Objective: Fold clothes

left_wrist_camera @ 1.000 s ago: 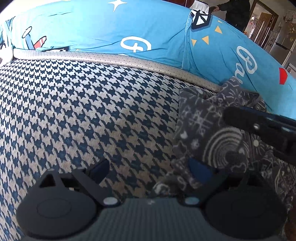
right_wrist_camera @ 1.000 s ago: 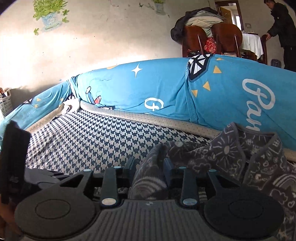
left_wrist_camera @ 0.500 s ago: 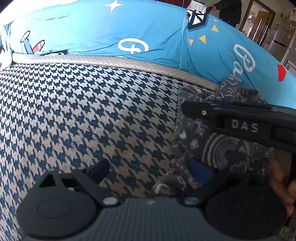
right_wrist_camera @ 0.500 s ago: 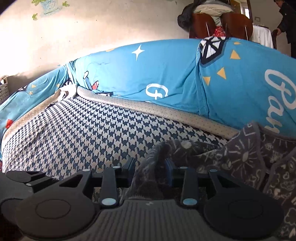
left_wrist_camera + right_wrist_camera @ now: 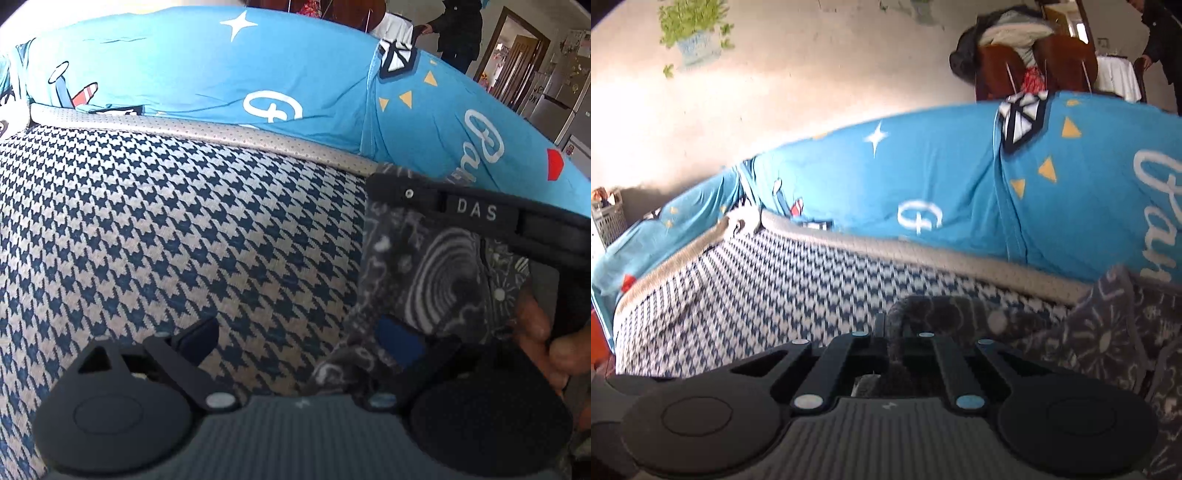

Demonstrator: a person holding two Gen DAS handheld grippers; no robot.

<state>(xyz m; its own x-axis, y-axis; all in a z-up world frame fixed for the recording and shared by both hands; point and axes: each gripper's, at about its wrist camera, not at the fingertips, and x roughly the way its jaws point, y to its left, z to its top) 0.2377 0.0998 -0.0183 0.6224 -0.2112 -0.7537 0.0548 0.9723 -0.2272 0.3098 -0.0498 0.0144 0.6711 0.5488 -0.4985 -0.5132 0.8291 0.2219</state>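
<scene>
The left gripper [image 5: 295,339] hangs low over the houndstooth cushion [image 5: 166,229] with its fingers [image 5: 197,334] spread wide; the right-hand finger lies against the edge of the dark patterned garment [image 5: 436,266], the other over bare cushion, nothing pinched between them. The right gripper [image 5: 900,338] has its fingers [image 5: 879,325] drawn close together on a raised fold of the garment [image 5: 1100,339], which bunches up between them and trails off to the right across the cushion [image 5: 757,291]. In the left wrist view the right gripper's black body, marked DAS [image 5: 476,212], crosses level above the garment, with a hand [image 5: 546,332] wrapped around its grip at the right edge. The garment lies at the right end of the cushion, its far edge near the grey piping [image 5: 207,131] and the blue cover [image 5: 229,74]. The right wrist view is tilted and blurred.
</scene>
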